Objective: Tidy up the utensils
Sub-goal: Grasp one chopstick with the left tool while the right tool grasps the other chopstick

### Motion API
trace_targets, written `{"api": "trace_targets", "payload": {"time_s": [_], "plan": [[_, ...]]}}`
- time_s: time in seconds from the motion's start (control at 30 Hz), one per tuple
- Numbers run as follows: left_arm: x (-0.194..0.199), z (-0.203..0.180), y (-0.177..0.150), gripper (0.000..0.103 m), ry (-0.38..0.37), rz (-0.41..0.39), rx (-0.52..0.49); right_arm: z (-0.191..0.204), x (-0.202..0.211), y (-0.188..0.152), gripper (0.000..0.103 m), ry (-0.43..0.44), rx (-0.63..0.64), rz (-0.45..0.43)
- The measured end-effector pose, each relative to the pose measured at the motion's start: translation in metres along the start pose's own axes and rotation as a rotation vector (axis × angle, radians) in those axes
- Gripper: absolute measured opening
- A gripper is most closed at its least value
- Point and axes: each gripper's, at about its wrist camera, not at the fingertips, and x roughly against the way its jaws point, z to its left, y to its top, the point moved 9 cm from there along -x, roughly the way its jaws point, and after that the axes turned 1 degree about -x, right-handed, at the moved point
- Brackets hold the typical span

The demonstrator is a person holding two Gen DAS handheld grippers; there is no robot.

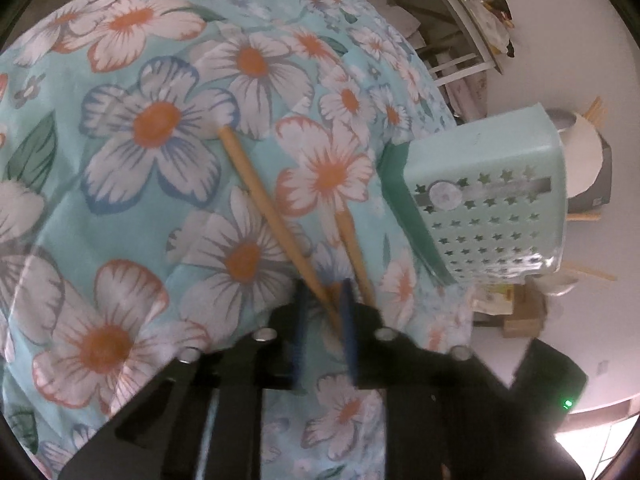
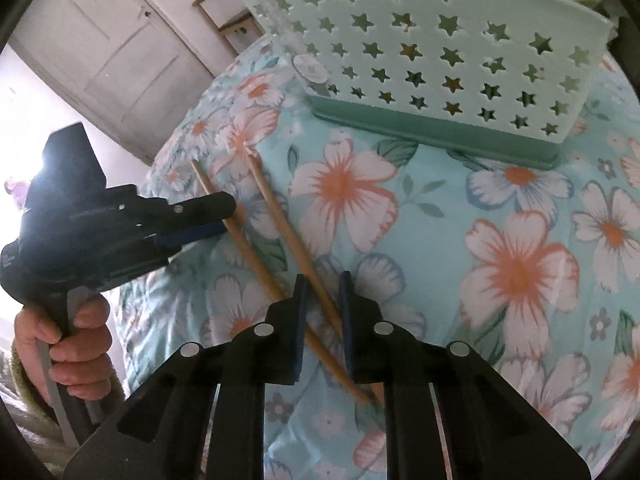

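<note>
Pickup step. Two chopsticks (image 2: 276, 216) lie crossed on the floral cloth (image 2: 520, 264), near the star-holed basket (image 2: 420, 40). Right hand-held gripper (image 2: 323, 292) part-open, straddling them, gripping nothing. Left hand-held gripper (image 1: 325, 300) part-open at their other ends, empty. Next, likely: close, lift, carry to basket.

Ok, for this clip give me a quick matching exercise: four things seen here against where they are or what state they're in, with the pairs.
Things:
1. chopsticks
2. basket
3. left hand-held gripper
4. right hand-held gripper

Descriptions:
A. pale green with star-shaped holes, standing on the cloth
B. open, fingers either side of one stick
C. lying crossed on the flowered tablecloth
D. at the sticks' far ends

Pairs: 1-C, 2-A, 3-D, 4-B
</note>
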Motion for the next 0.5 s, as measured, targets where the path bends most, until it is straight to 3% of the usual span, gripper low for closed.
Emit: {"api": "trace_targets", "payload": {"time_s": [0.2, 0.37, 0.5], "plan": [[0.001, -0.007, -0.003, 0.013, 0.014, 0.008, -0.119, -0.004, 0.009, -0.012, 0.01, -0.016, -0.063, 0.005], [0.005, -0.017, -0.003, 0.014, 0.041, 0.056, -0.324, -0.014, 0.02, -0.028, 0.009, -0.009, -0.129, 0.021], [0.009, -0.018, -0.007, 0.014, 0.057, 0.149, -0.482, -0.023, 0.033, -0.043, 0.009, -0.02, -0.174, 0.019]]}}
